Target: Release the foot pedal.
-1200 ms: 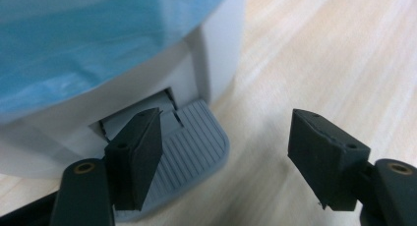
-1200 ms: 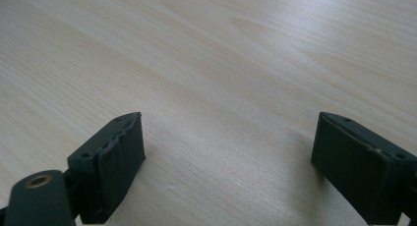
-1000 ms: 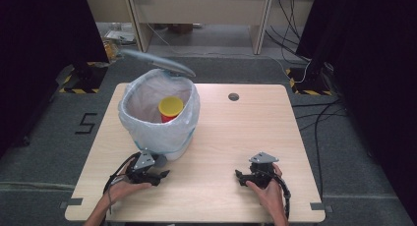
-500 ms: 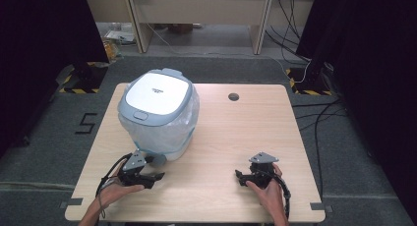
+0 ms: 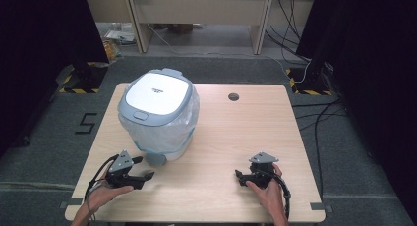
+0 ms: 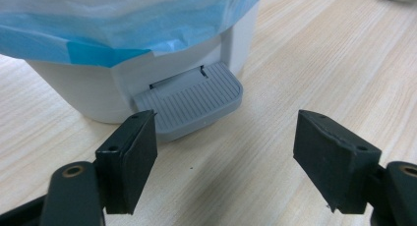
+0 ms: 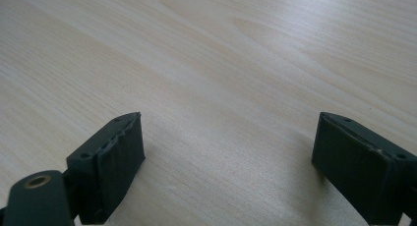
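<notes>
a: what's nearest the person?

b: the left gripper (image 5: 141,170) and the right gripper (image 5: 241,177), each in a hand at the near edge of the table (image 5: 236,132). both have their jaws wide apart with nothing between them.

a: what's under the right one?

b: bare wood in the right gripper view, jaws spread over the tabletop.

a: and the left?

b: it sits just in front of the pedal bin (image 5: 160,113). in the left gripper view the grey ribbed foot pedal (image 6: 189,100) lies just past the jaws, close to the left-hand jaw but not touching it.

a: where is the bin?

b: on the left half of the table, upright, beyond the left gripper and well apart from the right. its white-and-grey lid (image 5: 156,92) is down, and a pale blue liner bag (image 6: 118,27) hangs over the rim.

a: farther back?

b: a round cable hole (image 5: 233,96) in the table, right of the bin.
</notes>
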`<state>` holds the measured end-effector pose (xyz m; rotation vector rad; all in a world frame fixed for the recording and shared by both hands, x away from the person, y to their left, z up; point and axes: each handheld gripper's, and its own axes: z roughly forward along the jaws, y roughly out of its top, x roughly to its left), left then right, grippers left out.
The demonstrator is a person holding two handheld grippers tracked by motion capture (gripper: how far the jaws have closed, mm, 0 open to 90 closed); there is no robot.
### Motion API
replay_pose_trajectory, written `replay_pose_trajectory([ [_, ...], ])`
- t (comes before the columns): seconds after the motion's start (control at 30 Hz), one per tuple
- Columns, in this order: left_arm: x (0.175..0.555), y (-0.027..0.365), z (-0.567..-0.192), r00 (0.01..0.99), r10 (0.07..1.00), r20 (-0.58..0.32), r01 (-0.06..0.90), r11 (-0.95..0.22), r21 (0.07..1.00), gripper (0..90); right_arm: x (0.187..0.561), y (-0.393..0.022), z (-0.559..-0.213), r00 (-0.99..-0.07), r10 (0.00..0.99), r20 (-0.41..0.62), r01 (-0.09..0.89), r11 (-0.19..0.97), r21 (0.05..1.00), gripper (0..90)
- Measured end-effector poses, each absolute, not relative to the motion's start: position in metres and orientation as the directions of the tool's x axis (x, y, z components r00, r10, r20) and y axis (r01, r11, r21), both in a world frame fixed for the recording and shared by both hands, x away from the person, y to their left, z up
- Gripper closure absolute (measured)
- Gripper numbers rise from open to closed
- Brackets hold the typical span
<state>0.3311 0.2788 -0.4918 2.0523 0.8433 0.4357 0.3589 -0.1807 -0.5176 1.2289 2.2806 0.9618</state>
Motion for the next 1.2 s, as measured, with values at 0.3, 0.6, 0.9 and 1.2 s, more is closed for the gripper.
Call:
replay_pose_trajectory([
  [0.3, 0.323, 0.285, -0.495, 0.703, 0.711, -0.018, 0.420, -0.395, 0.817, 23.5, 0.359, -0.181, -0.518, -0.549, 0.836, -0.008, 0.579, 0.387, 0.718, 12.4],
  [0.6, 0.313, 0.298, -0.510, 0.691, 0.723, -0.027, 0.454, -0.403, 0.795, 22.0, 0.359, -0.181, -0.518, -0.548, 0.837, -0.006, 0.579, 0.385, 0.718, 12.4],
  [0.9, 0.305, 0.303, -0.522, 0.696, 0.718, -0.013, 0.471, -0.444, 0.762, 20.4, 0.359, -0.181, -0.518, -0.549, 0.836, -0.008, 0.579, 0.387, 0.718, 12.3],
  [1.2, 0.293, 0.304, -0.525, 0.692, 0.722, -0.019, 0.483, -0.444, 0.755, 19.1, 0.359, -0.181, -0.518, -0.548, 0.837, -0.006, 0.580, 0.385, 0.718, 12.3],
])
